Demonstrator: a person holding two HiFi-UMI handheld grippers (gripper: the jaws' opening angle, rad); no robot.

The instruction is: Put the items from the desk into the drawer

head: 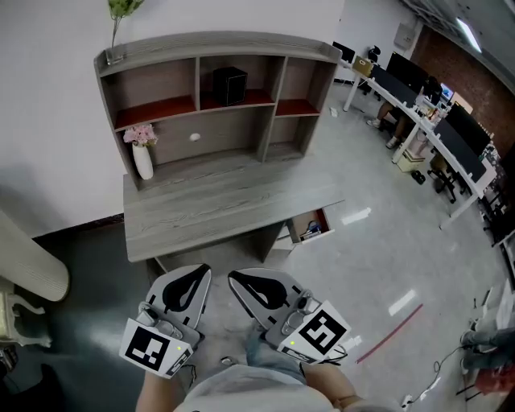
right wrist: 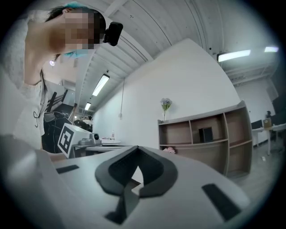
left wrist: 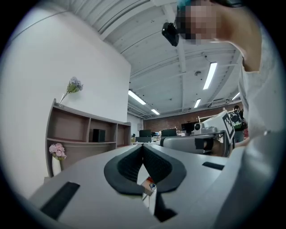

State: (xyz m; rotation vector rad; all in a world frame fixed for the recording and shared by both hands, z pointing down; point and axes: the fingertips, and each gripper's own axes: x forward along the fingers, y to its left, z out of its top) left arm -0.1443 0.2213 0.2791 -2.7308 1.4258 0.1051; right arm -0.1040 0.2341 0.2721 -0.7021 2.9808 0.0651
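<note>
Hanging low before the desk: left gripper and right gripper, side by side, close to the person's body, tips aimed toward the desk.
Left jaws: tips pressed together in the left gripper view, clamped on nothing; only a small coloured scrap, too small to name, seen through the gap beneath the tips.
Right jaws: tips meeting likewise in the right gripper view, gripping nothing.
Worktop: white vase of pink flowers upright at the left end, just beside the left wall of the shelf unit; well apart from both pairs of jaws.
Shelf unit: black box in the upper middle compartment; green sprig on the top left corner.
Drawer: pulled open under the right end of the worktop, some contents inside, not clear enough to name; ahead and right of the right jaws, not near them.
</note>
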